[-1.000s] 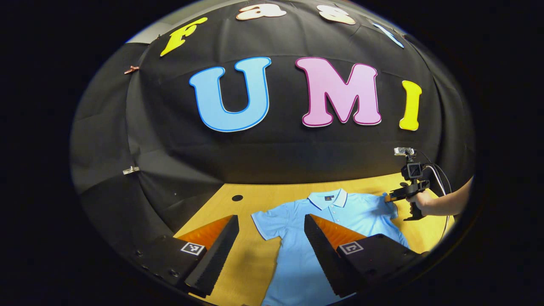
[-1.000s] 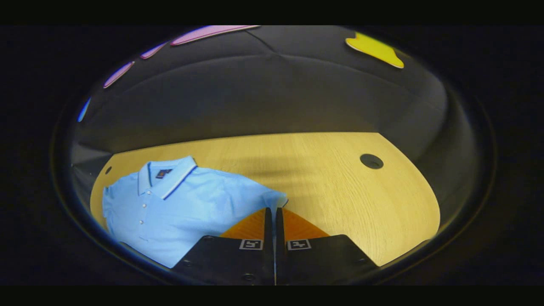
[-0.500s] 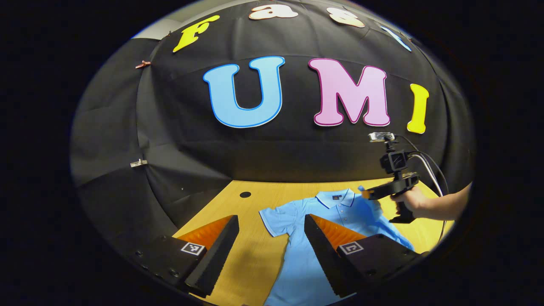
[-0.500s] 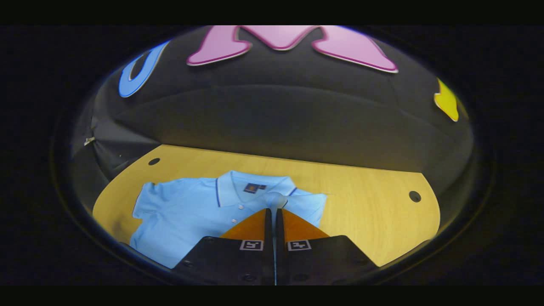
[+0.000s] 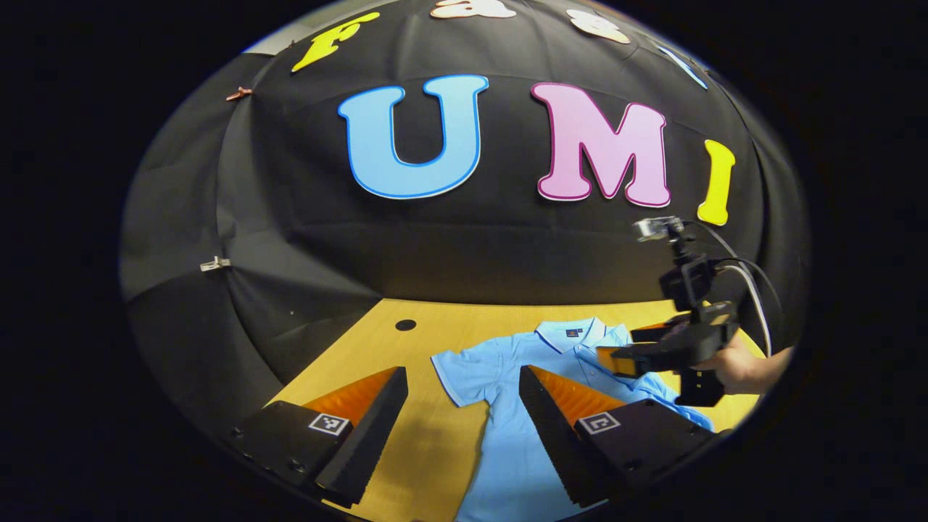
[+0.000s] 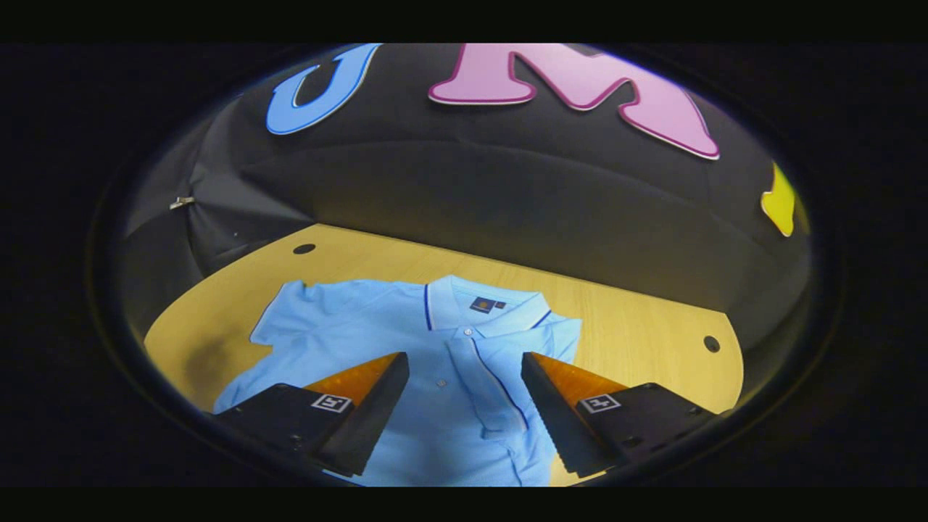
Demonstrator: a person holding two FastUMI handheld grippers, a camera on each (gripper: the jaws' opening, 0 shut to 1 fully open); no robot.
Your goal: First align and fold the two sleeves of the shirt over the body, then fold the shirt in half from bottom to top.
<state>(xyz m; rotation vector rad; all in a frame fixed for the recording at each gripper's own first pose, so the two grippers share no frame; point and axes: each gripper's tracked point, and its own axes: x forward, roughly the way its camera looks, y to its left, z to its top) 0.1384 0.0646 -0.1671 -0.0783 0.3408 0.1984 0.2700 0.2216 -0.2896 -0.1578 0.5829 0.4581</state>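
A light blue polo shirt lies face up on the wooden table, collar toward the wall. One sleeve is folded over the body near the button placket. The other sleeve is spread flat. My right gripper hovers open above the chest and the folded sleeve, holding nothing. In the left gripper view the shirt lies below, and my left gripper stands open above the spread sleeve. The right gripper hangs over the shirt's far side, held by a hand.
Round holes sit in the tabletop: one near the spread sleeve, one on the opposite side. Black cloth walls close the table's back and sides. Bare wood shows beside the shirt.
My right gripper carried the sleeve it pinched across onto the shirt's body, then opened and let it go. My left gripper stayed open and hardly moved.
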